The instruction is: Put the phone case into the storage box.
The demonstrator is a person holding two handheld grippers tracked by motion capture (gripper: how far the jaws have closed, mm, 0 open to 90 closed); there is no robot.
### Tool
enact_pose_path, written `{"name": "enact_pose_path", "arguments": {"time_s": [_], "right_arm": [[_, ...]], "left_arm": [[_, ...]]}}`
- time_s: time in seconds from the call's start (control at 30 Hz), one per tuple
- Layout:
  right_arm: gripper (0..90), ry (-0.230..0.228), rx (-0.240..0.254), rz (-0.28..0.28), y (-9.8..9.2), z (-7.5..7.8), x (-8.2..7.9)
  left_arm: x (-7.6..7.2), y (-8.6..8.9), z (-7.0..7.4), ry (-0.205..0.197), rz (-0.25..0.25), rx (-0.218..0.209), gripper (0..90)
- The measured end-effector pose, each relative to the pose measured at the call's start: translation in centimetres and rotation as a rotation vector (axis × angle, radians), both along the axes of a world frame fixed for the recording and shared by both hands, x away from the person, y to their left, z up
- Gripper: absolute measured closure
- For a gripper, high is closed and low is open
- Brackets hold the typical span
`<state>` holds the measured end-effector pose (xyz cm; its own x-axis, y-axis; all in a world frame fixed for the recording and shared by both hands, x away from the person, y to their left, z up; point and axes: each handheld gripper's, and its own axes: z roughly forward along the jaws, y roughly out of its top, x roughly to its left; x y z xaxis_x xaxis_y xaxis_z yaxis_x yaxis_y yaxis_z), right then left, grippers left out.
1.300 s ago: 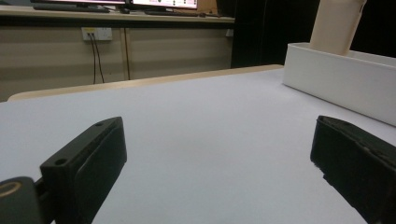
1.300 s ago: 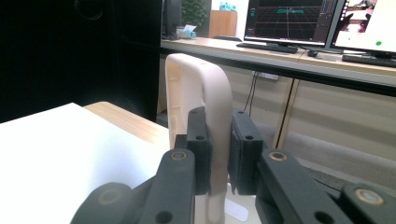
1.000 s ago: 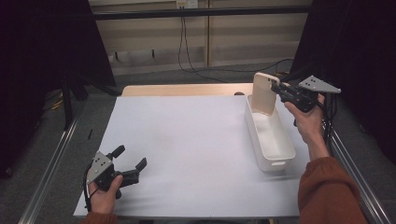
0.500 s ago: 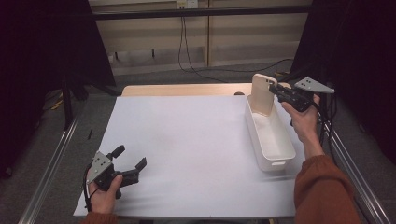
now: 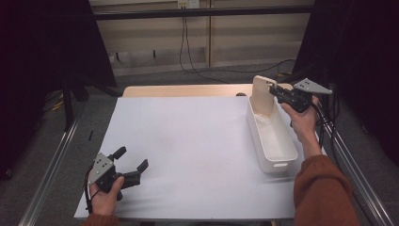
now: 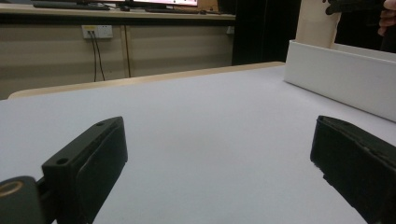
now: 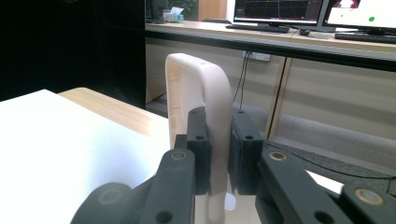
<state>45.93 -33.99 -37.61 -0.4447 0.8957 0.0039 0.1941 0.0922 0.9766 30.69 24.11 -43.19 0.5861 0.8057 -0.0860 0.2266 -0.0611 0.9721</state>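
A long white bin (image 5: 257, 141) stands on the right side of the white tabletop (image 5: 188, 141). Over its far end, a flat cream plastic lid (image 5: 262, 94) with rounded corners is held upright, its lower edge down inside the bin. My right gripper (image 5: 274, 90) is shut on the lid's right edge. In the right gripper view both pads clamp the lid (image 7: 201, 88) in my right gripper (image 7: 219, 154). My left gripper (image 5: 132, 157) rests at the near left of the table, open with nothing between its jaws. The left gripper view looks past my left gripper (image 6: 219, 154) to the bin (image 6: 341, 74) and the lid (image 6: 317, 23).
A strip of wooden table (image 5: 188, 90) shows beyond the white sheet. Metal rails (image 5: 51, 174) run along both sides, with black curtains (image 5: 42, 47) behind them. Cables (image 5: 188, 52) hang at the back wall. Monitors (image 7: 280, 9) stand on a desk farther off.
My right gripper has sunk a little with the lid, bringing its lower edge deeper into the bin's far end. The left gripper has not moved.
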Motion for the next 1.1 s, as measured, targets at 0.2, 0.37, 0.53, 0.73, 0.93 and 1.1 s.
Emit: {"name": "enact_pose_path", "arguments": {"time_s": [0.2, 0.37, 0.53, 0.73, 0.93, 1.1], "right_arm": [[80.6, 0.006, -0.001, 0.005, 0.2, -0.6, 0.4], [80.6, 0.012, 0.005, 0.006, 0.3, -1.1, 0.8], [80.5, 0.026, 0.0, 0.004, 0.1, -1.7, 1.1], [80.5, 0.034, 0.003, 0.005, -0.1, -2.0, 1.3], [80.1, 0.046, 0.0, -0.001, -0.5, -2.0, 1.3], [79.8, 0.06, -0.039, -0.02, -1.0, -2.0, 1.5]], "left_arm": [[0.0, 0.1, 0.0, -0.004, 0.001, 0.001, 4.0], [0.0, 0.1, 0.0, -0.004, 0.003, 0.002, 4.0], [0.0, 0.0, 0.0, -0.002, 0.001, 0.002, 4.0], [0.0, -0.1, 0.0, 0.001, 0.003, -0.007, 4.0], [0.0, -0.1, 0.0, 0.001, 0.003, -0.011, 4.0], [0.0, -0.1, 0.0, 0.002, 0.001, -0.007, 4.0]]}}
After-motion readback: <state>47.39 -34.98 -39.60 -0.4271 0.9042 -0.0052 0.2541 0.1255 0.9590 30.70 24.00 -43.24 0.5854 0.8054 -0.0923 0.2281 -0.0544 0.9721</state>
